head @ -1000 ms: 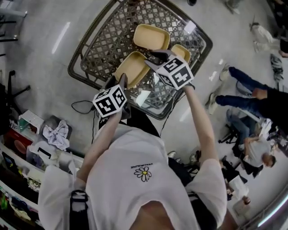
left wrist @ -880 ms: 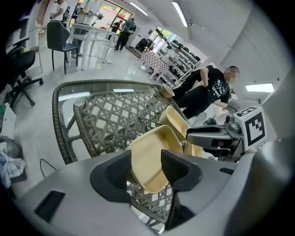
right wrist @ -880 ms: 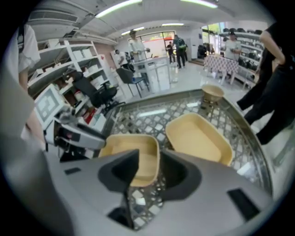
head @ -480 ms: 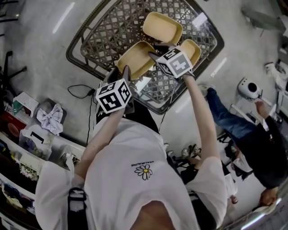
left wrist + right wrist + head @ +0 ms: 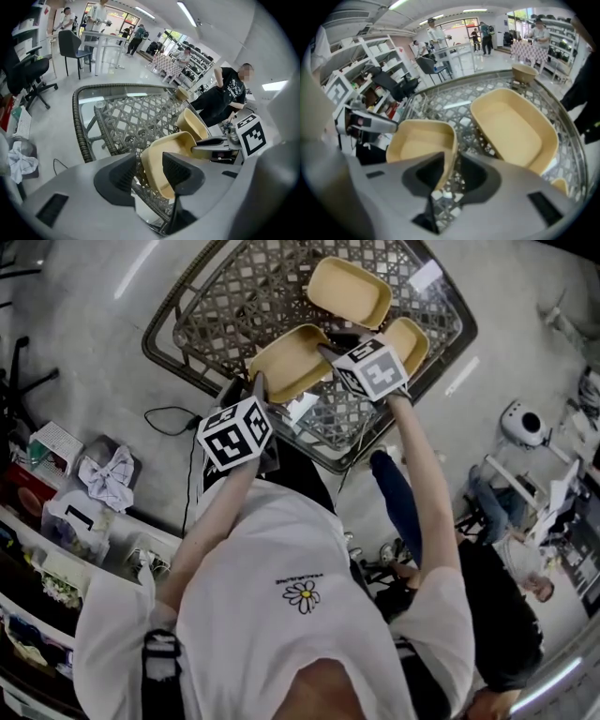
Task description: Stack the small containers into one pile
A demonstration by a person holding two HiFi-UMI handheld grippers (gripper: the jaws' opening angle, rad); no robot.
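Where glass tops a round-cornered wicker lattice table [image 5: 216,315] on glossy pale floor [image 5: 84,362], three smooth tan oblong trays [image 5: 349,289] sit upper centre. The left claw [image 5: 149,164] and right claw [image 5: 451,164] have just been closing; jaws apart, each straddles the nearest tray's [image 5: 286,360] thin wall.

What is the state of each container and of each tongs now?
near container: upright, empty, unstacked.
far container: upright, empty, unstacked.
right container: upright, unstacked, partly hidden.
left tongs: open, just been closing, near container's rim between them.
right tongs: open, just been closing, its opposite rim between them.
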